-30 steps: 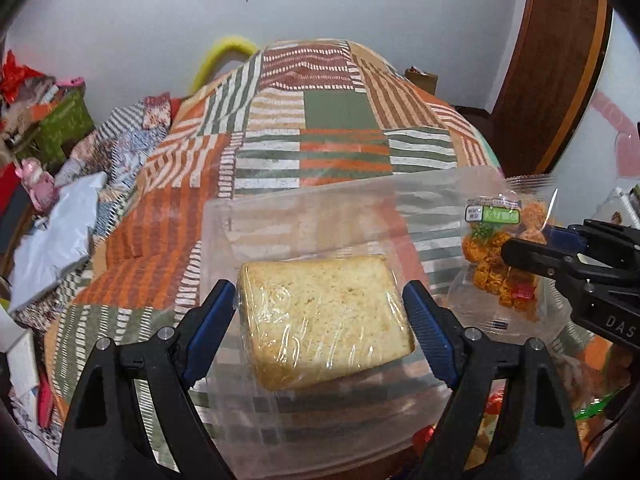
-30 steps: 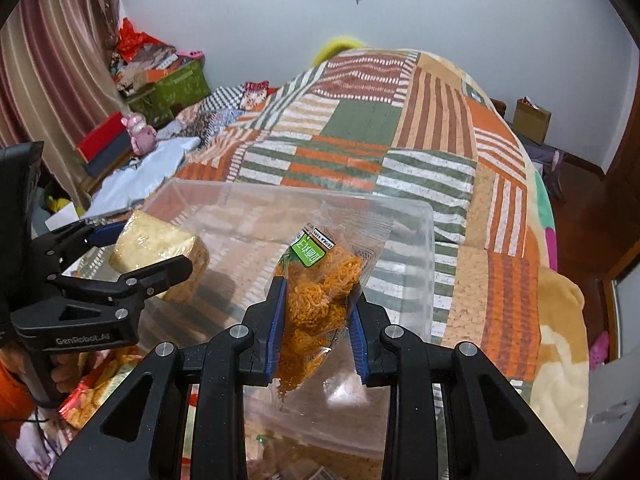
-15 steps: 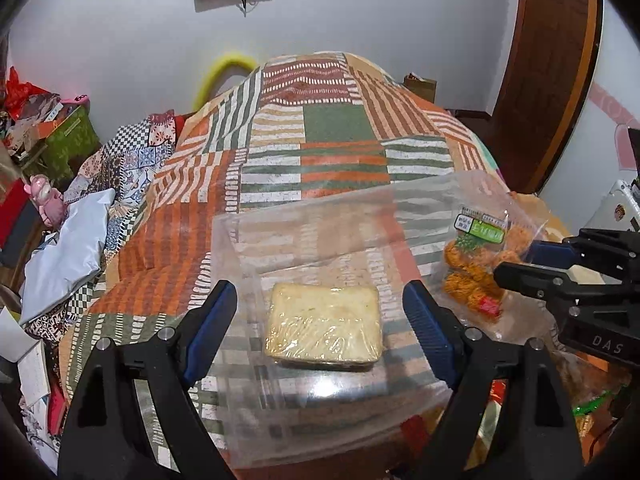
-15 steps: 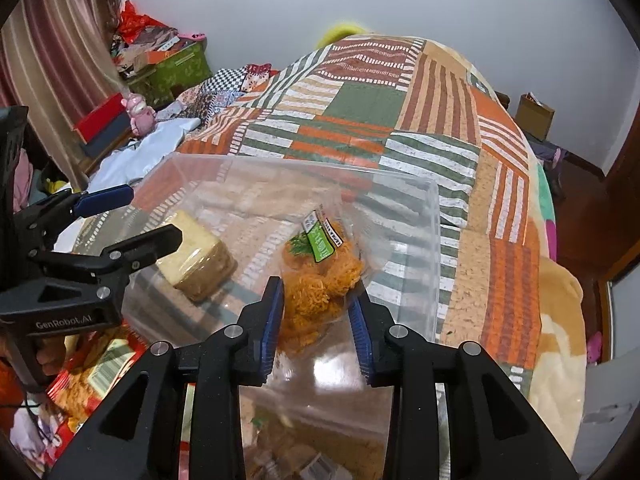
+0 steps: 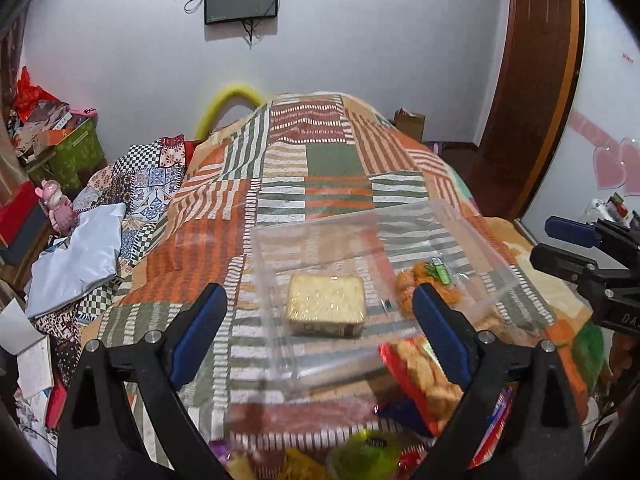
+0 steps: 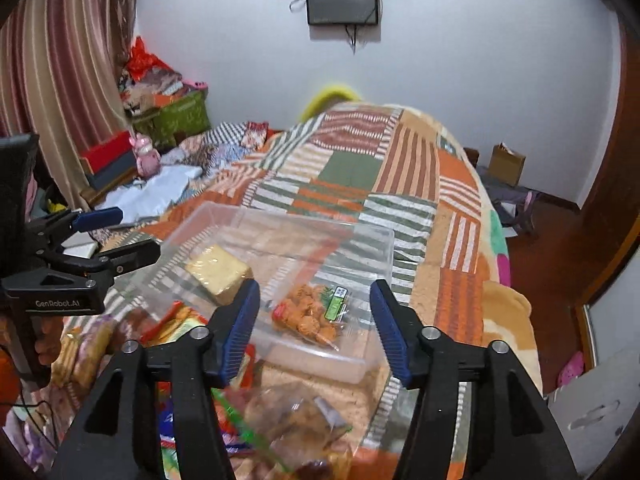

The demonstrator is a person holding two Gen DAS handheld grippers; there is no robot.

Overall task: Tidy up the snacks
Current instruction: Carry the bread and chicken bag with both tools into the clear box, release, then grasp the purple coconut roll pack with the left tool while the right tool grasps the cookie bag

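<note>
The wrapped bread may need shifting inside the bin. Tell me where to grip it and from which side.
Grip the wrapped bread across its two short side faces, coming from above with a gripper opened wide. It lies flat on the floor of the clear bin, whose walls block a sideways approach; the orange snack bag lies apart on its right.

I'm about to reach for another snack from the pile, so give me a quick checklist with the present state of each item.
1. Left gripper empty: ok, jaws just opened wider, nothing between them.
2. Right gripper empty: ok, jaws just opened.
3. Wrapped cake resting in clear bin: ok.
4. Orange snack bag inside the bin: ok.
5. Room left in the bin: ok.
6. Snack pile in front of the bin within view: ok; which packet comes free easiest: cannot tell.
</note>
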